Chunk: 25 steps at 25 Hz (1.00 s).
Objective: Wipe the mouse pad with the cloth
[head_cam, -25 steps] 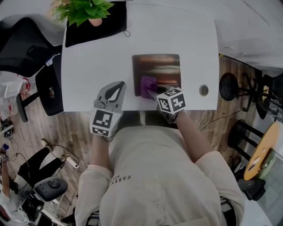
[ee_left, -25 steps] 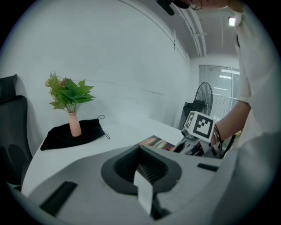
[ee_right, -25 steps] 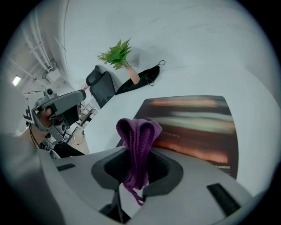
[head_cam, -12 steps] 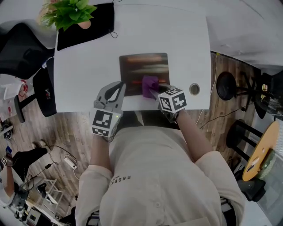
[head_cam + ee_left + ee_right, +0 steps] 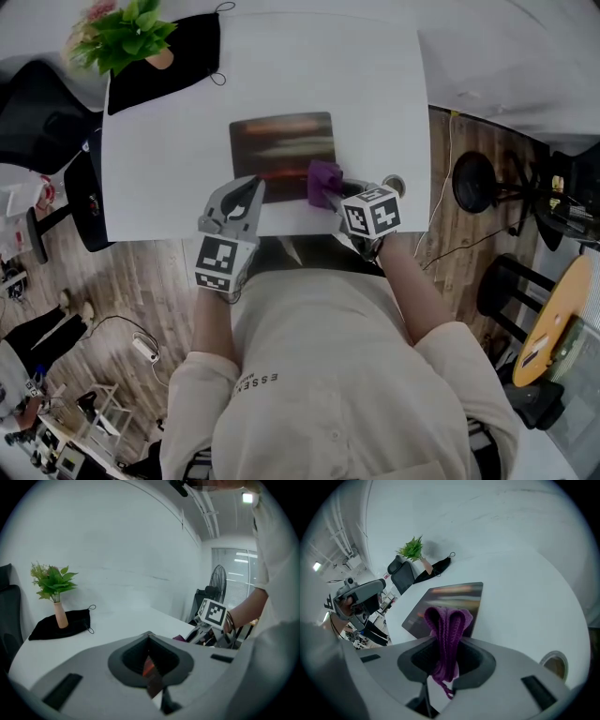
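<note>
At the far left corner of the white desk [image 5: 375,84], a small green plant [image 5: 117,37] in a slim vase stands on a piece of black fabric [image 5: 173,61]. Nearer the person, the left gripper [image 5: 253,181] reaches over the desk's near edge. Its jaws are drawn together with only a thin slit between them, and they hold nothing. Their tips lie at the near left corner of the mouse pad [image 5: 279,141], and a reddish sliver of the pad shows through the slit in the left gripper view. Whether the tips press on the pad cannot be told. The dark, rectangular mouse pad lies flat in the middle of the desk, close to the near edge. At its near right corner sits the purple cloth [image 5: 323,178], bunched into folds and resting on the pad's edge. The right gripper [image 5: 330,195] comes in from the right, its jaws clamped on the cloth. In the right gripper view the knitted folds stand up between the jaws, and a loose end hangs down behind them. Just right of this gripper, a round cable hole [image 5: 395,184] is set into the desk near its right corner.
</note>
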### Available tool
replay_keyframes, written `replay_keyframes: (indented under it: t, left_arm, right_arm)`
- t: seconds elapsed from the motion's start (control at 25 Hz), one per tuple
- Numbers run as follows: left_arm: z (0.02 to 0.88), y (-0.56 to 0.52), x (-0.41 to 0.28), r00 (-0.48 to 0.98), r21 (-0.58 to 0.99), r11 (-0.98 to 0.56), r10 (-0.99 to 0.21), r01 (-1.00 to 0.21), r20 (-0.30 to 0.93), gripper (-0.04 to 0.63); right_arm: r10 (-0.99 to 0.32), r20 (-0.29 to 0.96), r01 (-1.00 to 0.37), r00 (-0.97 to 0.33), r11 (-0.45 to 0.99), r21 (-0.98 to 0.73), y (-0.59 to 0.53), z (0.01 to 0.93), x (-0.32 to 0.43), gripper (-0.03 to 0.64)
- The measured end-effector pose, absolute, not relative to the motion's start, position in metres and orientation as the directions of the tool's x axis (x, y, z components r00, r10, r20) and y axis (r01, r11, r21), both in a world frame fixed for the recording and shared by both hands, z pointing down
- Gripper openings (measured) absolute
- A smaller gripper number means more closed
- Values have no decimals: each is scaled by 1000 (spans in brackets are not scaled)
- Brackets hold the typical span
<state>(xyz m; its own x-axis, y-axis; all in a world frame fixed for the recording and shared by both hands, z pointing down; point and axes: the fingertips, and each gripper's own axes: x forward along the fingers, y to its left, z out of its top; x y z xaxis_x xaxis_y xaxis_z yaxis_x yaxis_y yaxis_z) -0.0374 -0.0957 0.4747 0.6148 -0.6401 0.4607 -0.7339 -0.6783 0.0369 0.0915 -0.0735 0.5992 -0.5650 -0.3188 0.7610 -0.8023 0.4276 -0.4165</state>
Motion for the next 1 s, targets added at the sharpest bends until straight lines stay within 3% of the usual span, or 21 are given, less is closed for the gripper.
replay_keyframes:
  t: [0.6,1.0]
  left_arm:
    - [468,-105,-9,617,5,-685,-653,-729,439,2]
    - [418,-137,-38,624,-82,-691,-691,-718,363,2]
  right_arm:
    - [-375,782,-855,-498,364,-369,-80,595,162,98]
    - [-648,556,-851,-520,444,-279,-153,487,118,97]
